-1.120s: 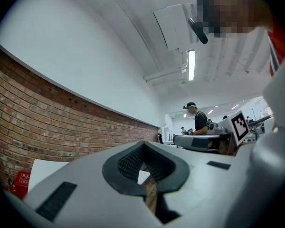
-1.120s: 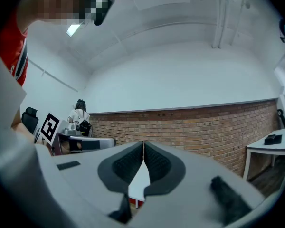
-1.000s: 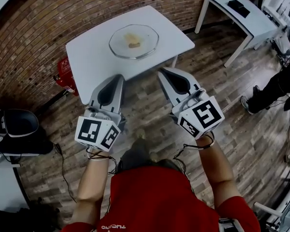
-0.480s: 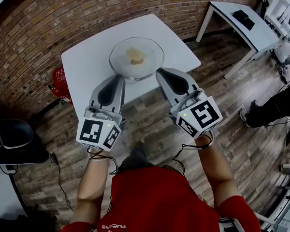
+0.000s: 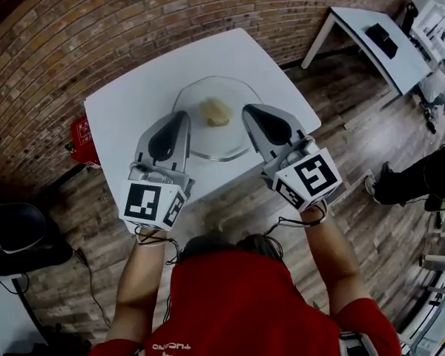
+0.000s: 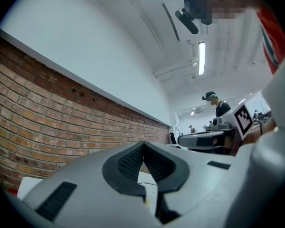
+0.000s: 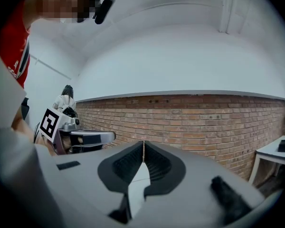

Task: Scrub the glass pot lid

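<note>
A round glass pot lid lies flat on the white table in the head view, with a yellowish sponge resting on its middle. My left gripper hovers over the lid's left rim, shut and empty. My right gripper hovers over the lid's right rim, also shut with nothing held. In the left gripper view the left gripper's jaws meet at the tips in front of a brick wall. In the right gripper view the right gripper's jaws are likewise closed. The lid is hidden in both gripper views.
A brick wall runs behind the table. A red object stands on the floor at the table's left. A second white table with a black item sits at the upper right. A person's leg shows at the right edge.
Both grippers, still shut, have advanced toward the table and now hang over the lid's edges. Earlier they were above the wooden floor short of the table.
</note>
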### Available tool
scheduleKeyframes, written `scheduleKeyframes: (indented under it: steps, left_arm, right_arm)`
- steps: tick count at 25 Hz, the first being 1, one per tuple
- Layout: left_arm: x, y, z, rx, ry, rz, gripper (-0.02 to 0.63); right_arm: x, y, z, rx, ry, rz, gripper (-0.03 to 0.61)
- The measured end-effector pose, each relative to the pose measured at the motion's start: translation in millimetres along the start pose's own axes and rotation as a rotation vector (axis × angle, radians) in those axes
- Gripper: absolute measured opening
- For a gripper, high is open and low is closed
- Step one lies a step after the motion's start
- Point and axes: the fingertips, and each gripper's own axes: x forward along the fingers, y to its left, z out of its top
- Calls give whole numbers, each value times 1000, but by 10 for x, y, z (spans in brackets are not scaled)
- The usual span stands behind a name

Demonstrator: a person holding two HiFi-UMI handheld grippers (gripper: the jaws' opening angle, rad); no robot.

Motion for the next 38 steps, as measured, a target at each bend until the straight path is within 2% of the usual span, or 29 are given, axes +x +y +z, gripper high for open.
scheduleKeyframes:
  steps: [9,14,21,30,38]
  left_arm:
    - [429,408,-266,-37,44,31,17]
    - [602,468,-416,-38,70,62,17]
    - [904,567,-532,-44,101,158,17]
    - [1261,689,-799,-60,152,336,18]
    - [1254,707,-1220,-122,239,403,18]
  right_arm:
    - [586,-321,-181,1,55,15,31]
    - [804,-419,-276,-15,67,64,31]
    - [1092,-662,-352,-32,88,145,31]
    - [1372,-965,-718,13,180,286,31]
    - [1540,-919,-1097,35,278,342,32]
